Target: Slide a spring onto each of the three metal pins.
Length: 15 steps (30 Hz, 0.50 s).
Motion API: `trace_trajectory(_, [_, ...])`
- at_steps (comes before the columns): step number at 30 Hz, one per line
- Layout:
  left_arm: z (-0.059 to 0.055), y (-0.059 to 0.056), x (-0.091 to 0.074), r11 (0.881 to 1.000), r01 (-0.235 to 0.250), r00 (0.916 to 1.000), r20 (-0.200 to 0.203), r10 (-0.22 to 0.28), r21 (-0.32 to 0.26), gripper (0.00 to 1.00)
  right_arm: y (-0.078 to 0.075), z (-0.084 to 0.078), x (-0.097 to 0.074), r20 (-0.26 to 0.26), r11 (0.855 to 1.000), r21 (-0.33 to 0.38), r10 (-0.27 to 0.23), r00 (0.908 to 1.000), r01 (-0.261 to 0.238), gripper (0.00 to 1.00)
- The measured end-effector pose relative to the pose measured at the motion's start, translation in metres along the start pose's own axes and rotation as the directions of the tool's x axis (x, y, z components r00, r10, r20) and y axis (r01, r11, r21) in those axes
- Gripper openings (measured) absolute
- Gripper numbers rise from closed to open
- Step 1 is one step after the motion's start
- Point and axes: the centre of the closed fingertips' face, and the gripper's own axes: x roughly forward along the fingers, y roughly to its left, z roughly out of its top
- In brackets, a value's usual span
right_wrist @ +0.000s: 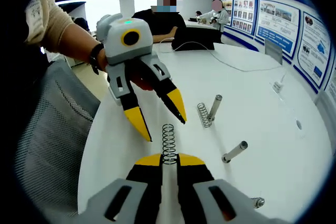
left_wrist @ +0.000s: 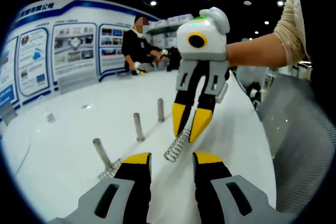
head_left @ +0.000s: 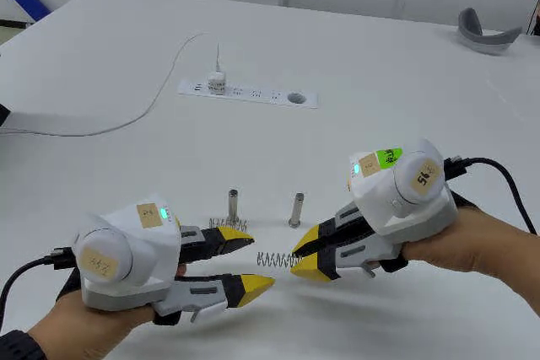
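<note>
**A:** The spring [head_left: 274, 259] sits in front of the pins, pinched at one end by the right gripper [head_left: 295, 264], jaws closed on it. Its free end pokes between the left gripper [head_left: 261, 260]'s wide-open jaws.

**B:** The left one should probably steady that end lightly, then line the bore up over a bare pin [head_left: 296, 208].

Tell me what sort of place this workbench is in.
Probably a lab or showroom in an office building. A large white table has a power strip lying on it, wall display boards carry photos and text, and a person sits beyond the table.
</note>
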Motion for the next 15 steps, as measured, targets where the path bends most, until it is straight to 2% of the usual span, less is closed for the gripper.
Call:
trace_trajectory(12, [0.0,-0.011,0.003,0.997,0.038,0.9992,-0.008,-0.038,0.071,0.16,0.01,0.002,0.0,-0.029,0.999,-0.031,0.035,0.999,-0.036,0.11])
trace_trajectory(15, [0.001,-0.013,0.004,0.996,0.044,0.999,-0.009,-0.043,0.079,0.15,0.011,0.003,-0.001,-0.029,0.999,-0.031,0.037,0.9989,-0.038,0.11])
